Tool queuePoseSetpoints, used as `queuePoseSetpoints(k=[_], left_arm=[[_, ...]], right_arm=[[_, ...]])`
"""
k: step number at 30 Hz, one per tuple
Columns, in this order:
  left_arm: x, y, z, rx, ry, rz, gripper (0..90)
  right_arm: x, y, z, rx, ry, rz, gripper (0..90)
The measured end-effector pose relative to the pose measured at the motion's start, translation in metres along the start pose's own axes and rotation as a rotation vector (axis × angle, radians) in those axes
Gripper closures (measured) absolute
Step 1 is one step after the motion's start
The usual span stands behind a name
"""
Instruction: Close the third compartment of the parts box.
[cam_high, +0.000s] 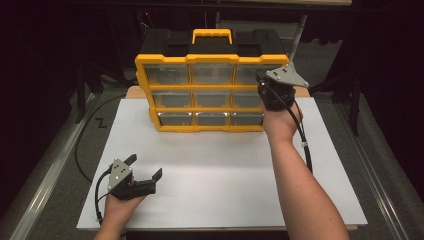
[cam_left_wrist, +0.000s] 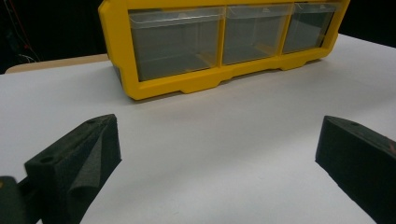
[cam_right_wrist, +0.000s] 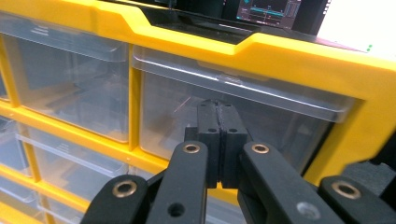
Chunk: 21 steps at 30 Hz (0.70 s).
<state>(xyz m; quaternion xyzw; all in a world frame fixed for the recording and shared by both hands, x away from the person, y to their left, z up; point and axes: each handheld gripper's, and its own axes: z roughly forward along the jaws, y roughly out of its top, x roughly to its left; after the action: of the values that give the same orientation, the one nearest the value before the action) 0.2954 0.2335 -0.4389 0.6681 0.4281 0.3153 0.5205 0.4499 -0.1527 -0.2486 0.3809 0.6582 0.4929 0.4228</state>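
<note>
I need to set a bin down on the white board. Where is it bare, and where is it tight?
The white board is bare between the yellow organizer and the near edge, bordered by the left claw and the right forearm. A narrower bare strip lies right of that forearm. It is tight at the organizer's top right drawer, where the shut right claw sits.

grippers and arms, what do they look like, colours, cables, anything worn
Both grippers are black: the left gripper has wedge-shaped foam-like pads, the right gripper has linkage arms with brass-coloured rivets. Each carries a grey three-cornered plate and trails a black cable. The forearms are bare, with no sleeves or gloves.
</note>
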Motion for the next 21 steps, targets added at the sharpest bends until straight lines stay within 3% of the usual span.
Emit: queuePoseSetpoints(k=[12,21], left_arm=[[0.001,0.000,0.004,0.005,0.004,0.019,0.9],[-0.001,0.000,0.006,0.020,0.010,0.041,0.9]], right_arm=[[-0.002,-0.013,-0.038,-0.015,0.055,0.029,90.0],[-0.004,-0.041,-0.067,-0.004,0.103,0.018,90.0]])
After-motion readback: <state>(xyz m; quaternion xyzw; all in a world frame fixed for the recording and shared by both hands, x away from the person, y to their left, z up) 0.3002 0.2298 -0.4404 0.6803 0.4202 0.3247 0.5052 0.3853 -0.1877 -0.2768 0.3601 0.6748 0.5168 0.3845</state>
